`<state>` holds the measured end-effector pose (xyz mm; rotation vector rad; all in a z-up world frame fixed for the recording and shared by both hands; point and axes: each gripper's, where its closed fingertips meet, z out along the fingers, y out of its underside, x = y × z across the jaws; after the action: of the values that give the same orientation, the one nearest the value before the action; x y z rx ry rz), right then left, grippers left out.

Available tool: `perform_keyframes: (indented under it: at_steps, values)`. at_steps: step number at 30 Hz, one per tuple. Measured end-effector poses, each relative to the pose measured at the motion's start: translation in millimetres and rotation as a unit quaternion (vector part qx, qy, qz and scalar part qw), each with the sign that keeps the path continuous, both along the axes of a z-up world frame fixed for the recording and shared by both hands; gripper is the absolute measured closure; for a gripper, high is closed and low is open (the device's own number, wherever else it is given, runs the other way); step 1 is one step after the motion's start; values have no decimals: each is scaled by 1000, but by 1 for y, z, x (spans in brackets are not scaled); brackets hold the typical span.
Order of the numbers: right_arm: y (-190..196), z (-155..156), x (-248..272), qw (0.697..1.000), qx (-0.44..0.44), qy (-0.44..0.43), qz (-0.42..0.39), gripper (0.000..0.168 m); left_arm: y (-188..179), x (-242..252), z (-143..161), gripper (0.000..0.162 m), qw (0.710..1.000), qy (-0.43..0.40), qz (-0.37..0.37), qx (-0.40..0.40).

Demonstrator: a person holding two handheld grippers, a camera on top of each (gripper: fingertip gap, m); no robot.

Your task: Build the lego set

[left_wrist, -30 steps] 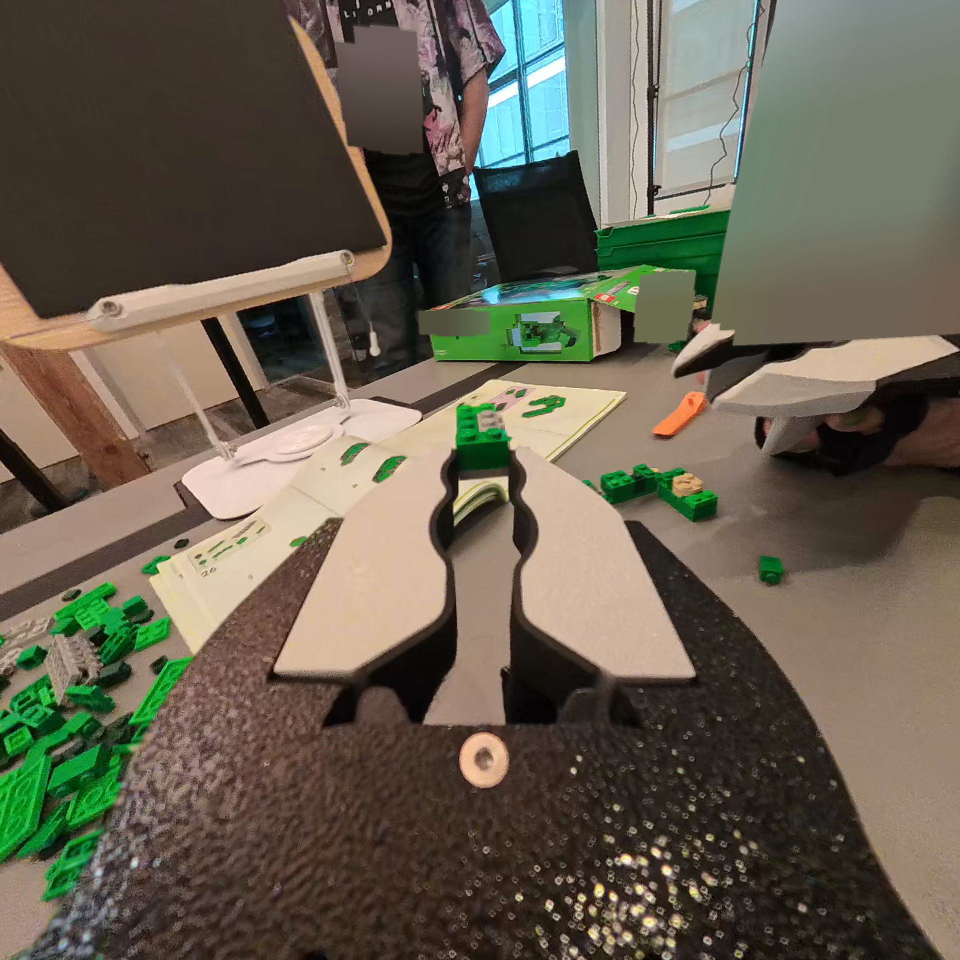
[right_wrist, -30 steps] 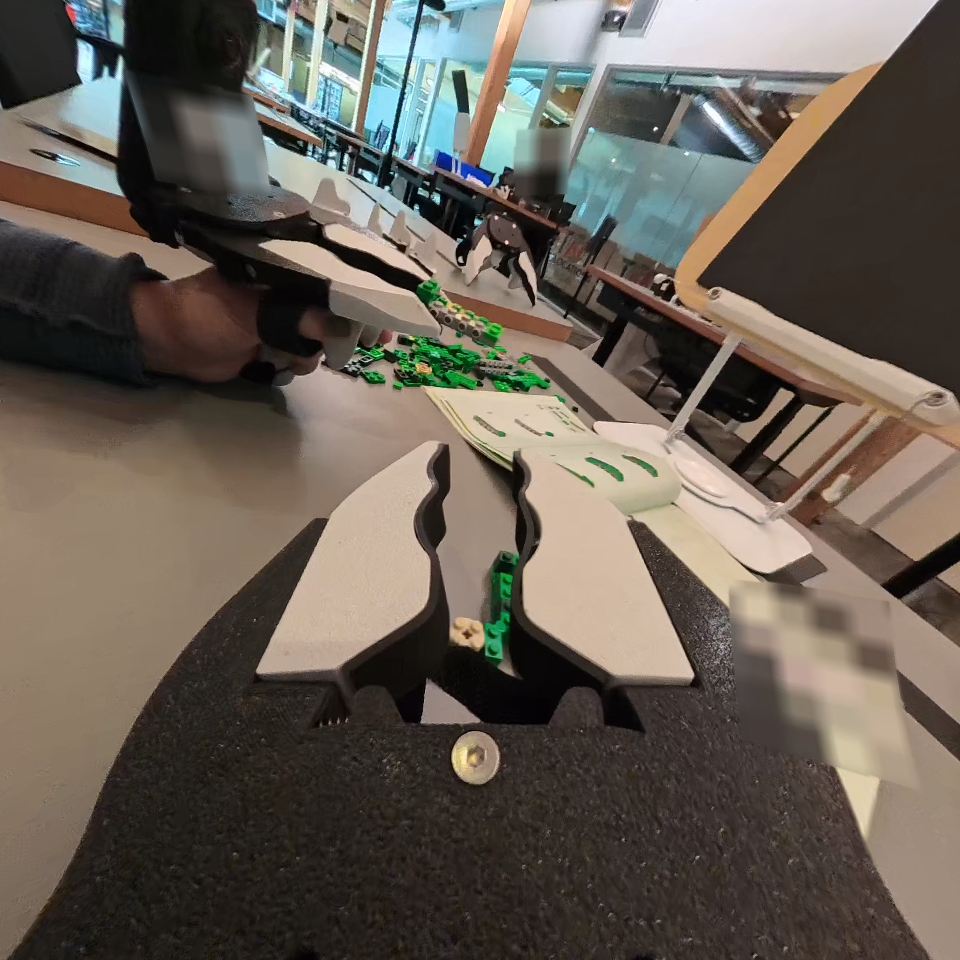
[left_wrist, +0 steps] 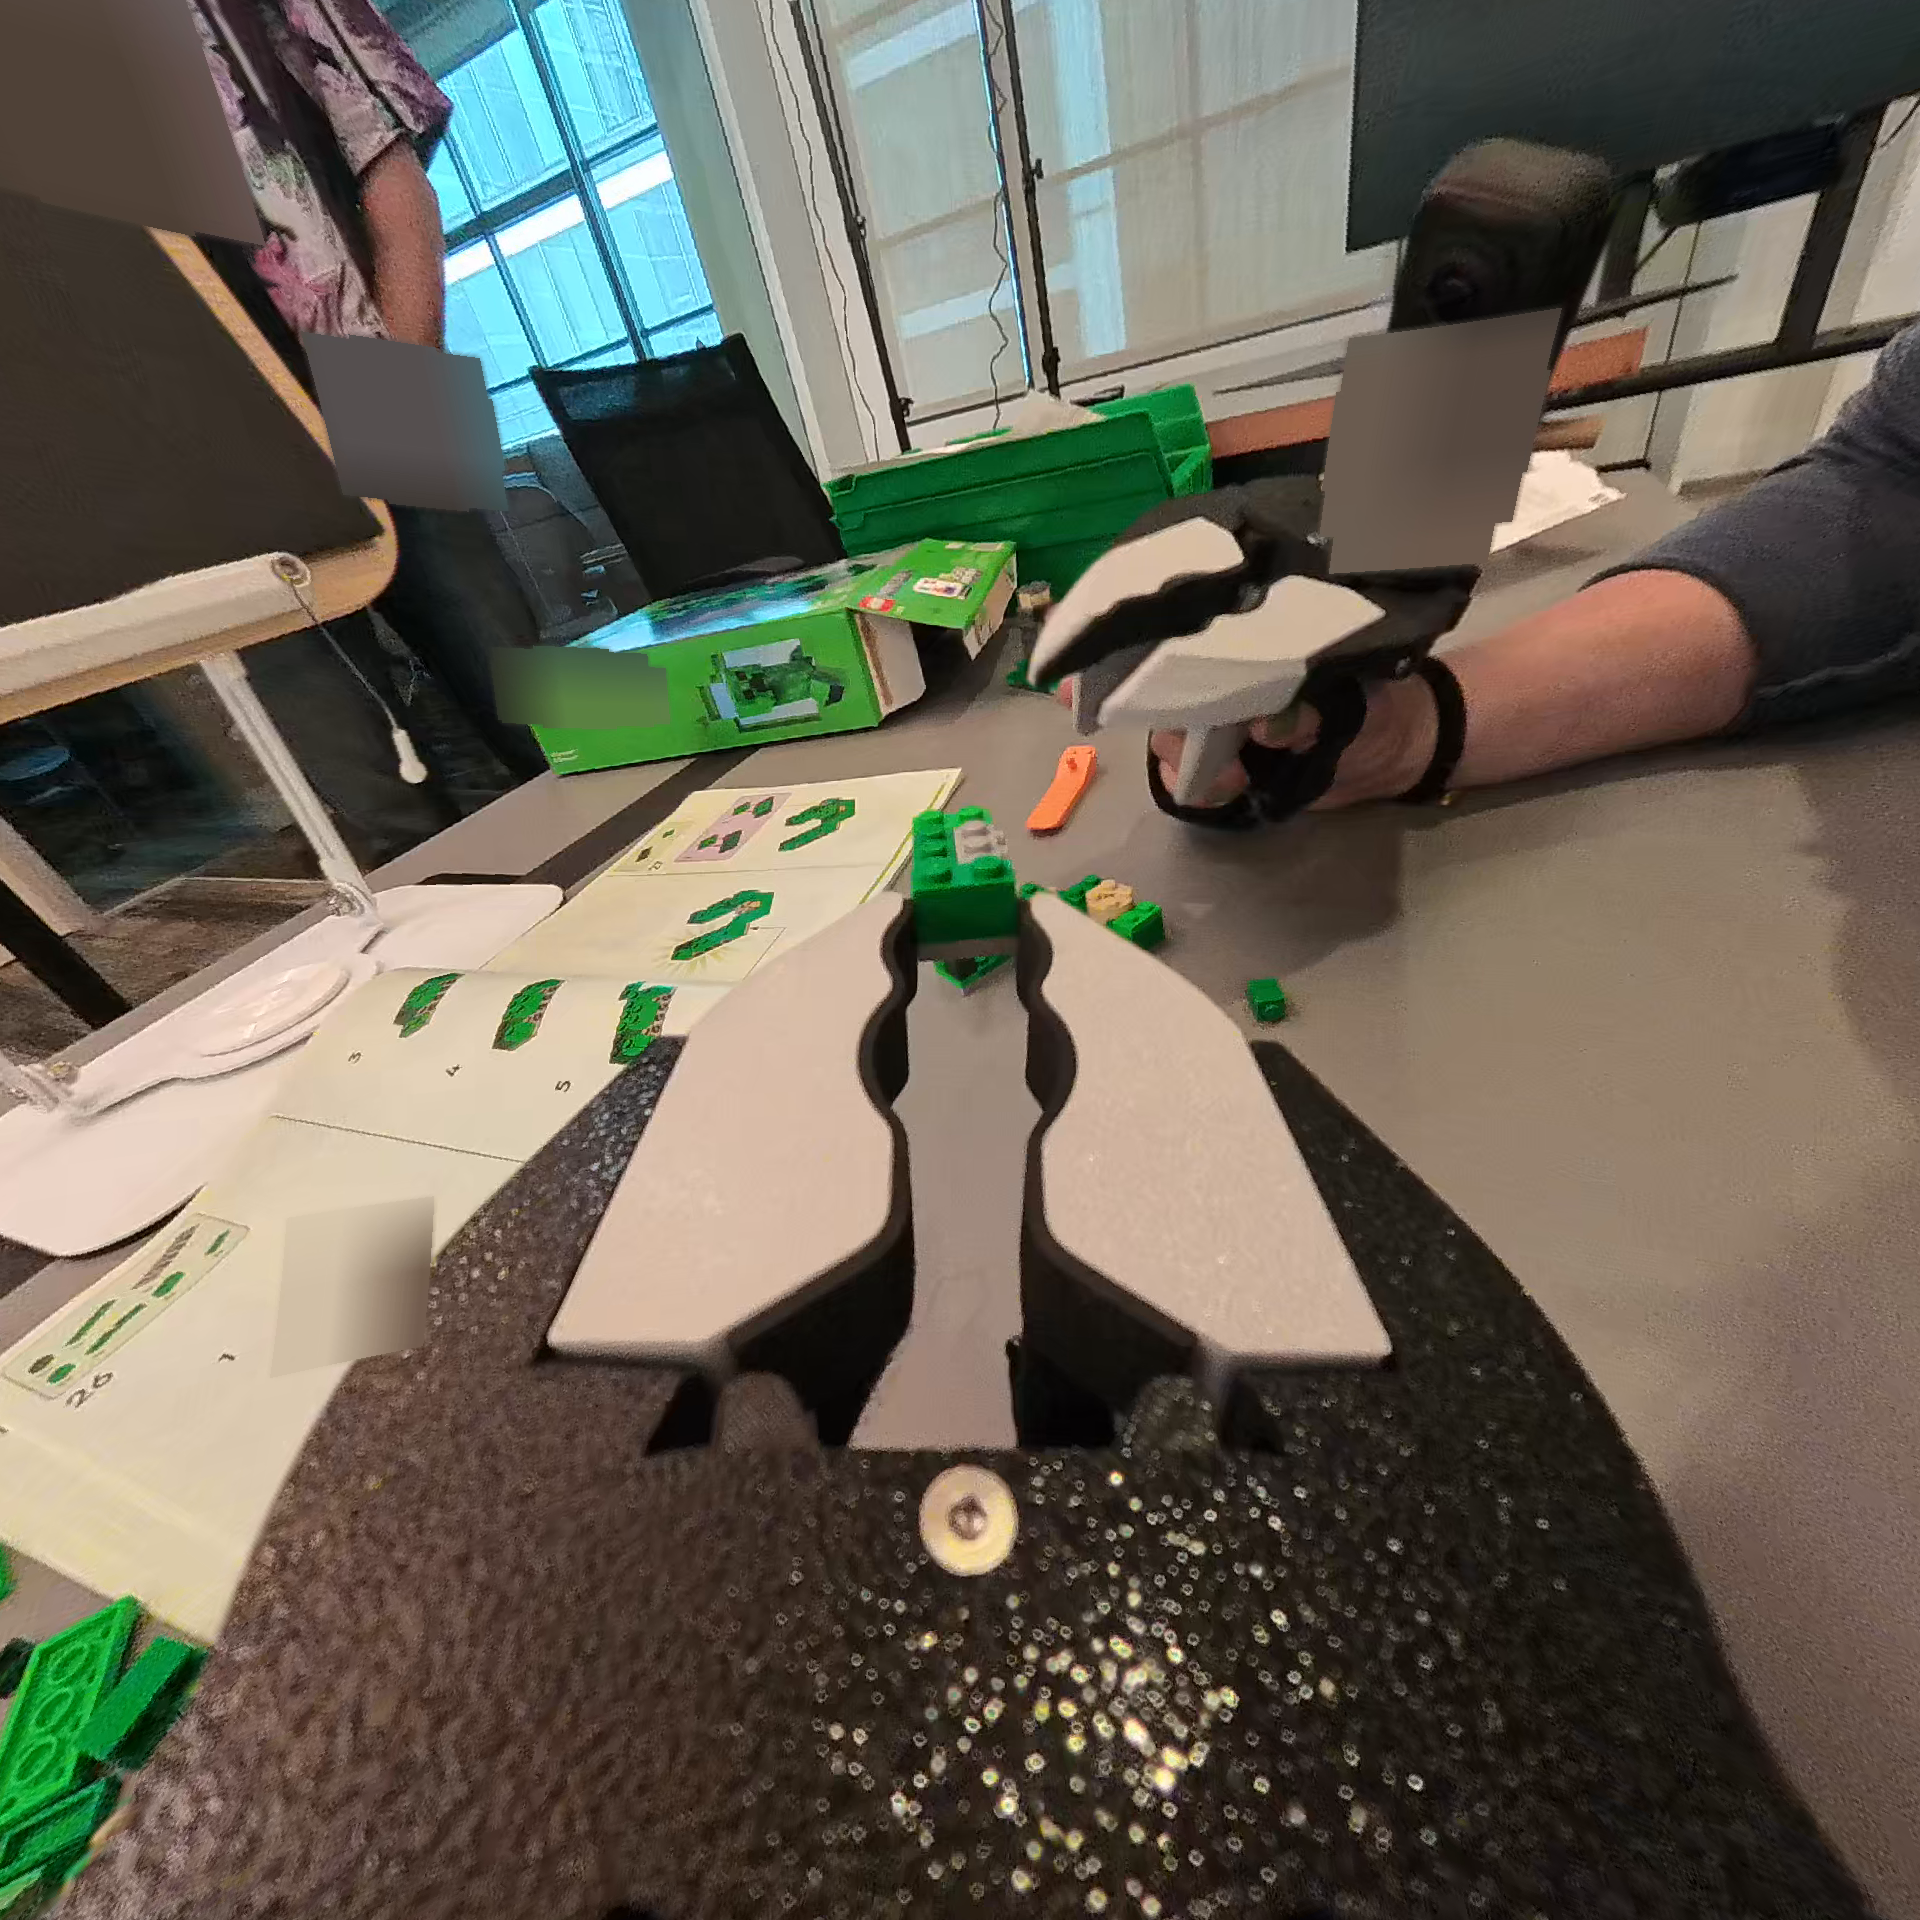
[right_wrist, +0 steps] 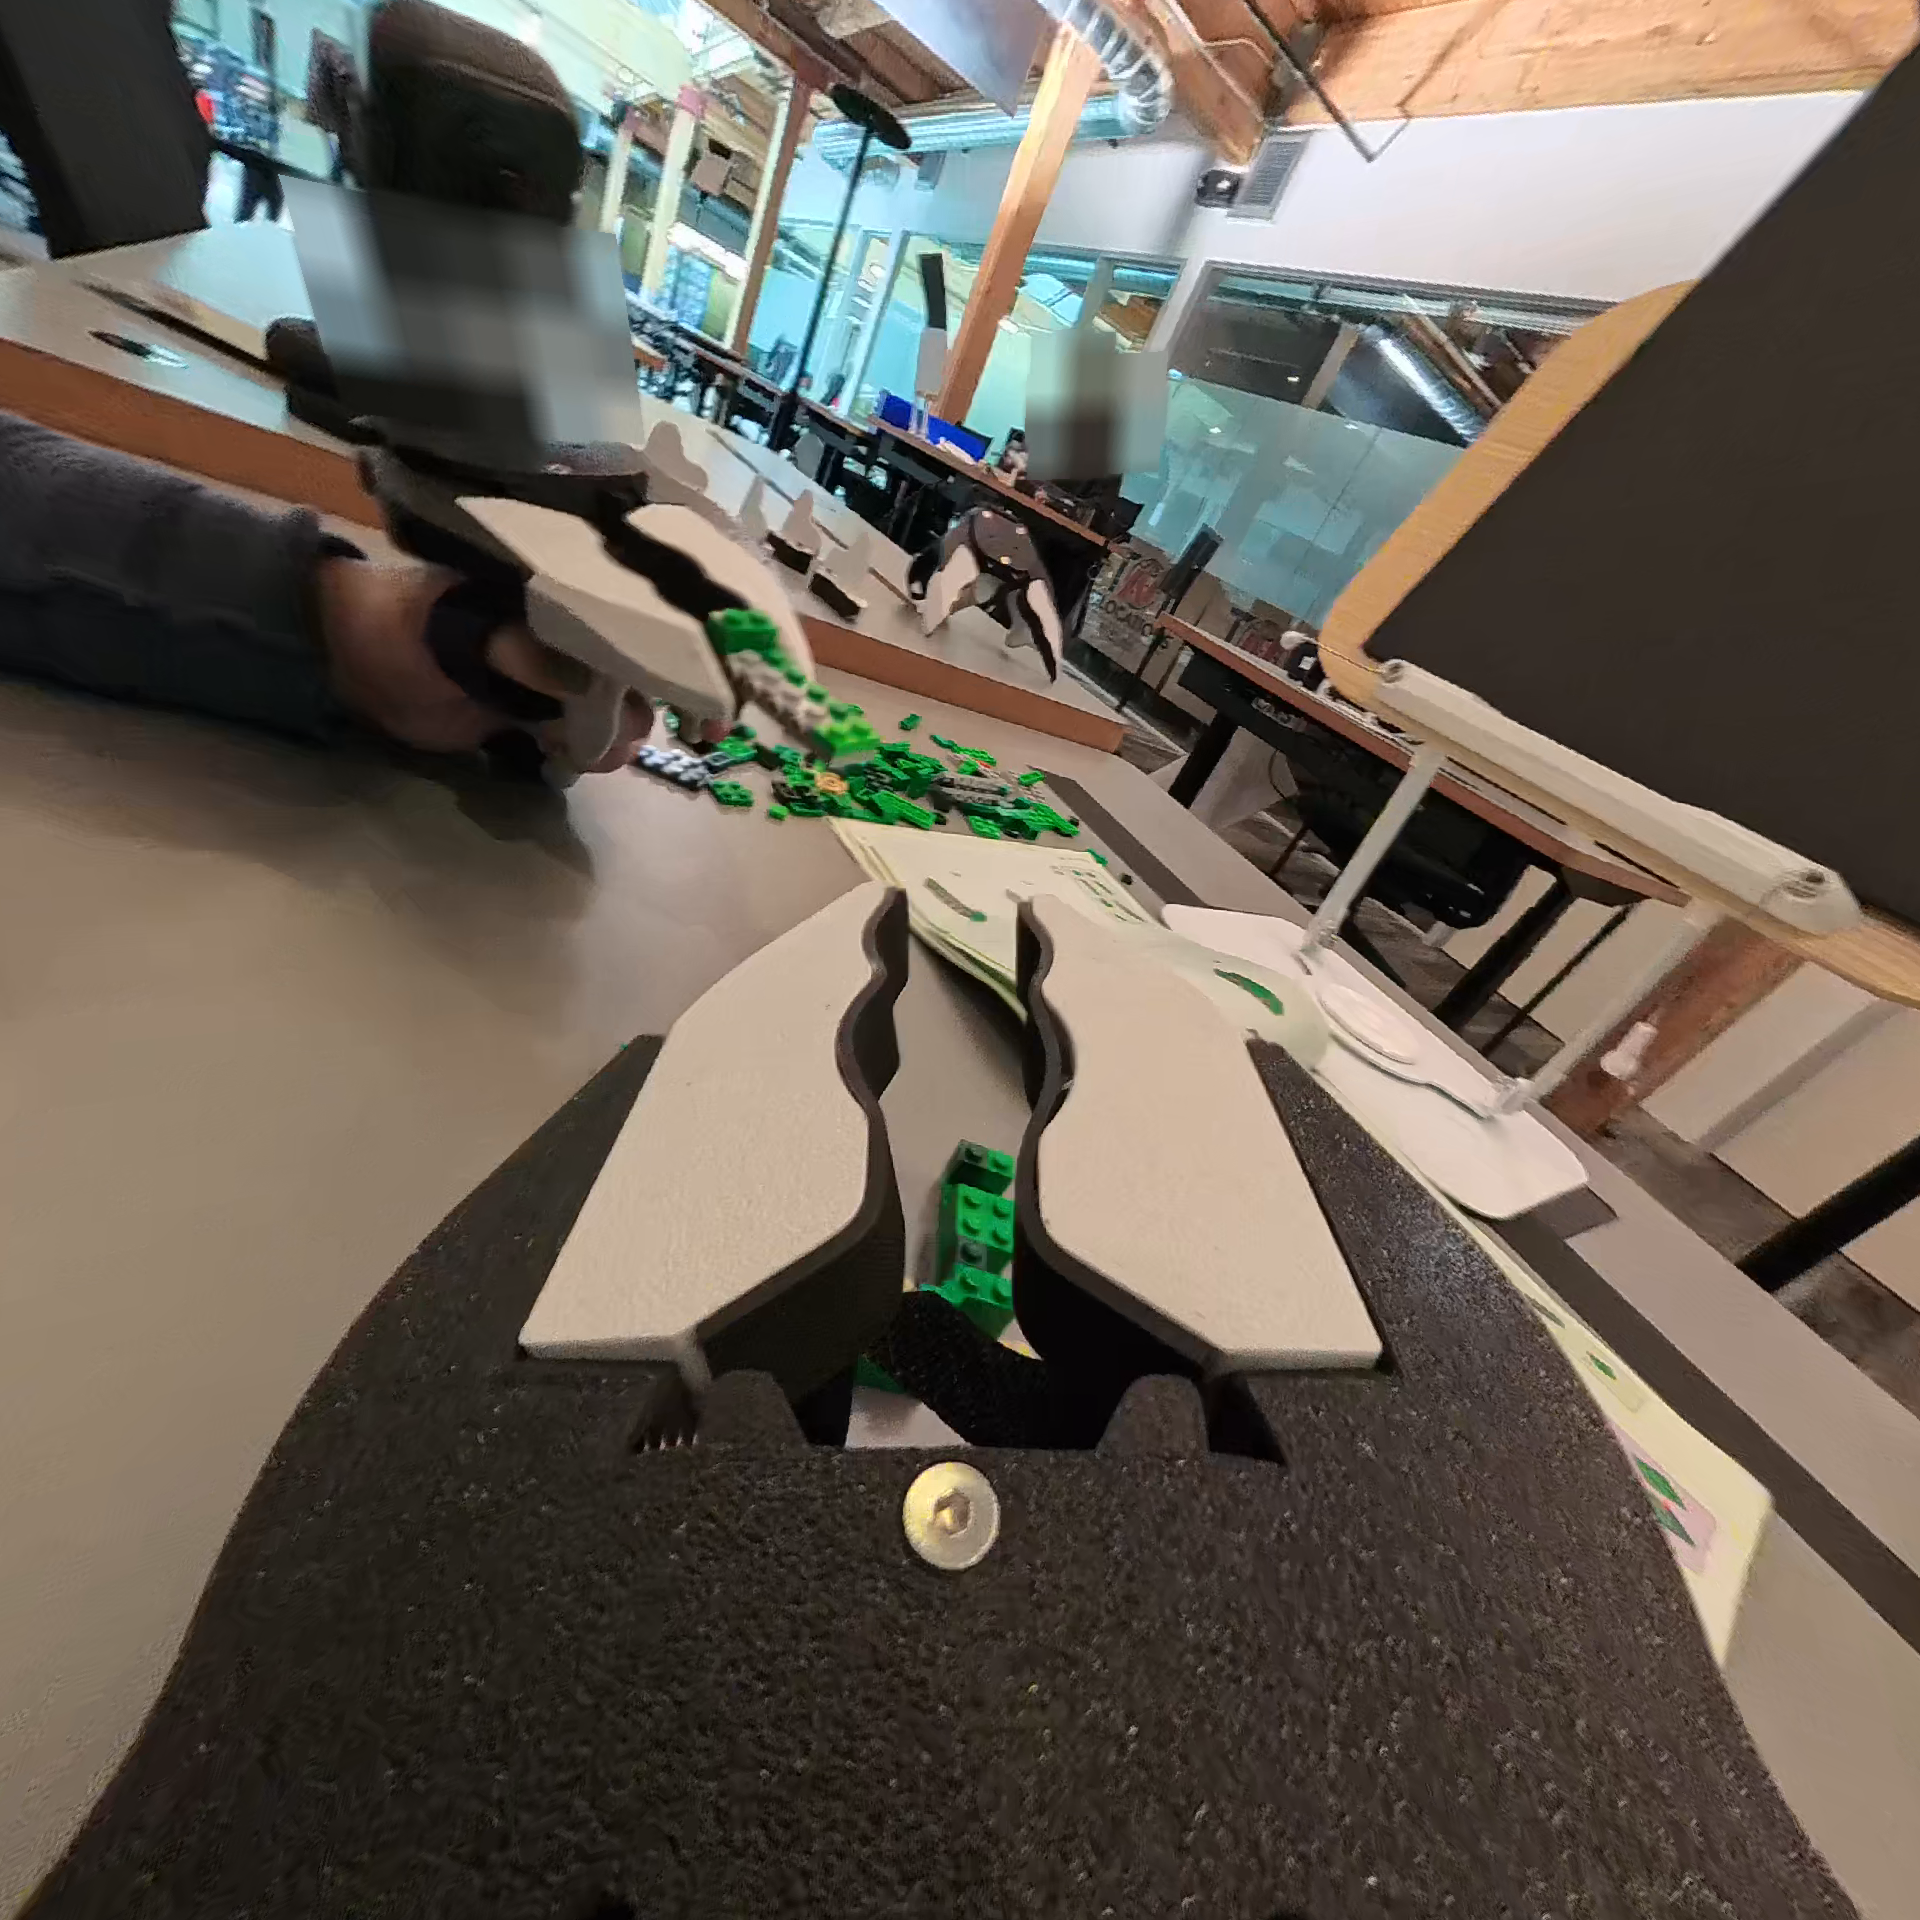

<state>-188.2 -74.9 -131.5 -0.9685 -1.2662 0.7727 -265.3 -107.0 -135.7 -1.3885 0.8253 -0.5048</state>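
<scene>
Far left, on the table (left_wrist: 1558, 1195), I am leaving the loose green bricks (right_wrist: 904, 774) heaped in easy reach, and the instruction booklet (left_wrist: 727, 904) is lying open just right of them so I can read the step while both hands are busy. In the middle I am keeping my left gripper (left_wrist: 966, 914) clamped on a green and grey sub-assembly (left_wrist: 964, 873), holding it up off the table, probably to line it up for joining. To the right a second green assembly (left_wrist: 1117, 906) is lying on the table, waiting, I think, as the mating part. My right gripper (right_wrist: 961, 925) is hovering above it, narrowly parted and gripping nothing, that assembly showing low between its fingers
</scene>
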Motion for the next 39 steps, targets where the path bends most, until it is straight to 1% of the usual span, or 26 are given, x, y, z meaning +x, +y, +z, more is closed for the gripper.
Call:
perform_keyframes:
  at_steps: [2, 3, 4, 6, 7, 8, 9, 10, 11, 12, 13, 15, 18, 23, 25, 29, 33, 35, 36, 37, 39]
  values:
    - [-8, -7, -4, 999, -6, -21, 32, 149, -1, -2, 2, 145, 1000, -14, -6, -4]
    - [-16, -9, -6, 998, -12, -33, 60, 145, -1, -3, 3, 145, 1000, -16, -7, -7]
    - [-29, -3, -4, 995, -1, -26, 97, 138, 0, -4, 2, 145, 1000, -13, -9, -9]
    - [-41, 20, 2, 991, 69, 24, 114, 138, 0, -4, -1, 145, 1000, -1, -11, -12]
    - [-45, 21, 1, 987, 90, 7, 136, 141, -1, -4, -3, 145, 1000, 4, -15, -15]
    - [-48, 13, -1, 982, 74, -41, 167, 140, -2, -3, -3, 145, 1000, 6, -22, -18]
    - [-52, 2, -2, 972, 34, -96, 212, 139, -4, -2, -4, 145, 999, 5, -31, -22]
    - [-59, -9, -1, 952, -16, -153, 264, 141, -5, -1, -4, 145, 999, 5, -38, -25]
    - [-60, -16, -2, 935, -55, -198, 289, 140, -6, -1, -4, 145, 999, 4, -43, -29]
    - [-62, -24, -3, 917, -74, -237, 313, 144, -5, -1, -5, 145, 999, 3, -44, -31]
    - [-61, -32, -5, 903, -83, -277, 318, 145, -5, -1, -5, 145, 999, 3, -44, -31]
    - [-57, -48, -12, 885, -67, -339, 312, 151, -5, -1, -4, 145, 999, 2, -43, -30]
    - [-46, -69, -18, 858, -63, -420, 289, 151, -4, -3, -4, 145, 999, 1, -39, -29]
    - [-42, -81, -14, 822, -102, -467, 308, 159, -4, -4, -4, 145, 999, 0, -38, -31]
    - [-42, -83, -16, 821, -93, -471, 308, 159, -4, -3, -4, 145, 999, 1, -38, -32]
    - [-41, -87, -24, 828, -80, -465, 302, 160, -3, -4, -4, 145, 999, 1, -36, -32]
    - [-56, -86, -24, 823, -72, -454, 334, 158, -3, -4, -5, 145, 999, 4, -35, -31]
    - [-49, -82, -28, 843, -34, -426, 327, 154, -3, -4, -5, 145, 999, 5, -34, -31]
    - [-47, -81, -28, 848, -20, -413, 332, 147, -3, -5, -5, 145, 999, 5, -34, -31]
    - [-47, -80, -27, 848, -15, -405, 342, 142, -3, -5, -5, 145, 999, 5, -35, -32]
    - [-48, -83, -26, 840, -11, -403, 363, 138, -3, -4, -6, 145, 999, 6, -38, -34]
